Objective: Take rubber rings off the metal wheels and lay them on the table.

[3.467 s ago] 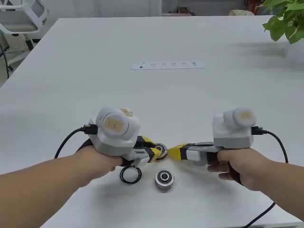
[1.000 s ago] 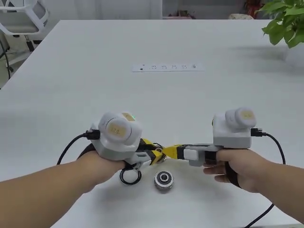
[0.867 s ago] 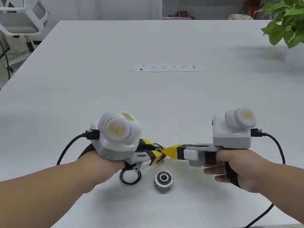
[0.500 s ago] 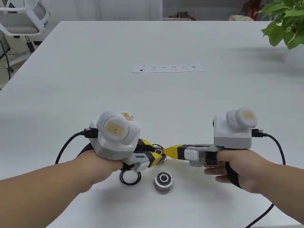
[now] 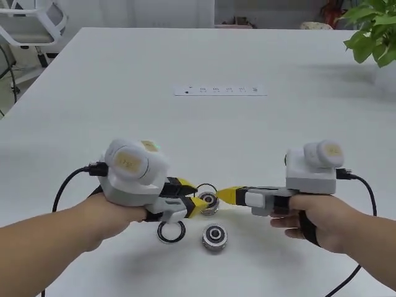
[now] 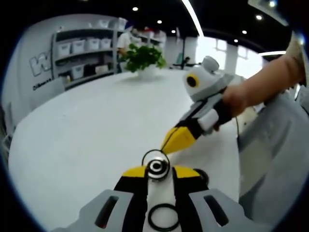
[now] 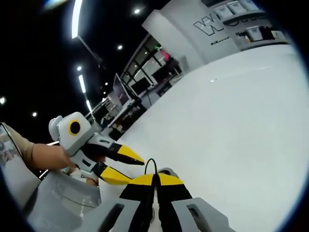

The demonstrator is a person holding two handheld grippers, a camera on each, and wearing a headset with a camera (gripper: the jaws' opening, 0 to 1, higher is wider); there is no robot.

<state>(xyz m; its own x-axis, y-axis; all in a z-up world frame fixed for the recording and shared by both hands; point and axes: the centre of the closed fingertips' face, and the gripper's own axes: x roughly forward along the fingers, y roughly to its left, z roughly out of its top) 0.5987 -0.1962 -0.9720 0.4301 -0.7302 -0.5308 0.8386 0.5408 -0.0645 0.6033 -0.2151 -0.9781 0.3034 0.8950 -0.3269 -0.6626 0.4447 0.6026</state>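
A small metal wheel (image 5: 208,202) is held just above the table, and my left gripper (image 5: 197,201) is shut on it. In the left gripper view the wheel (image 6: 157,167) sits between the yellow-tipped jaws. A thin black rubber ring (image 5: 205,187) stands partly off the wheel as a loop. My right gripper (image 5: 221,196) is shut on that ring (image 7: 150,166), tip to tip with the left one. A loose rubber ring (image 5: 171,232) lies flat on the table below the left gripper. Beside it rests a bare metal wheel (image 5: 214,236).
The white table (image 5: 204,136) stretches far ahead. A white power strip (image 5: 220,91) lies across its middle. A potted plant (image 5: 374,34) stands at the far right and an office chair (image 5: 31,18) at the far left. Black cables trail from both grippers.
My left gripper has drawn a little to the left with the wheel. The rubber ring now stands off the wheel as a visible loop in the right gripper's tips.
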